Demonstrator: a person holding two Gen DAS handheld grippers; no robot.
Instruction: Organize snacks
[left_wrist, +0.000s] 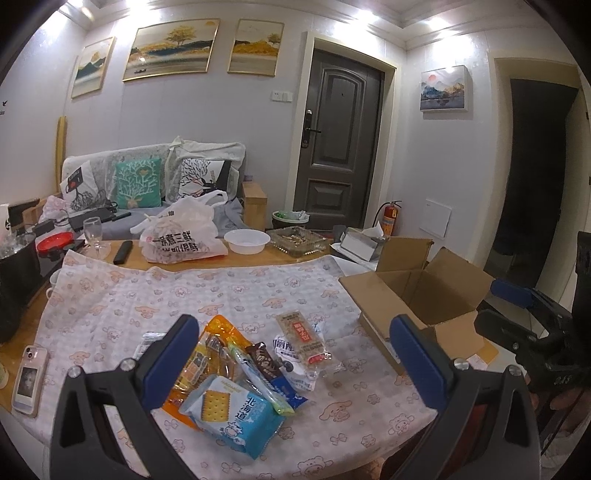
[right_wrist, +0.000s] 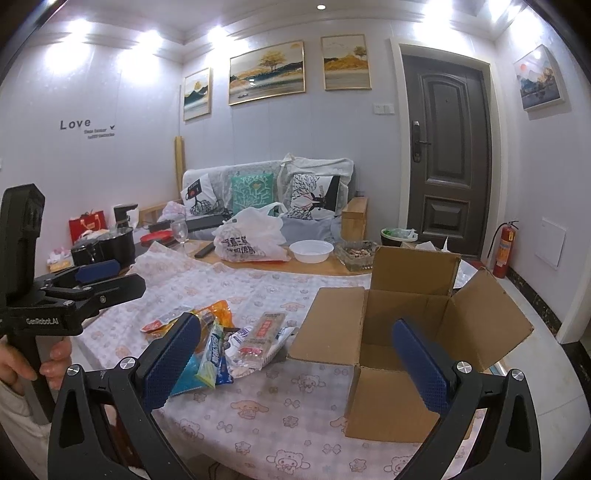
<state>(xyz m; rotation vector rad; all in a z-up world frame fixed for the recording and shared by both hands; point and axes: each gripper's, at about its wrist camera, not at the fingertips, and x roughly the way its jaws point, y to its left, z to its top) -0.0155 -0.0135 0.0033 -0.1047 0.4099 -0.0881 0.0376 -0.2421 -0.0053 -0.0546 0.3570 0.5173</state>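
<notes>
Both grippers, left and right, gape empty; snacks lie left of the box, first pick pending.

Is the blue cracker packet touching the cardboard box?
Apart. In the left wrist view the blue cracker packet lies in the snack pile, with a stretch of bare patterned tablecloth between it and the cardboard box.

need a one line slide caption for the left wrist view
Open left gripper hovers over a pile of snack packets on a cartoon-print cloth, beside an open cardboard box.
</notes>
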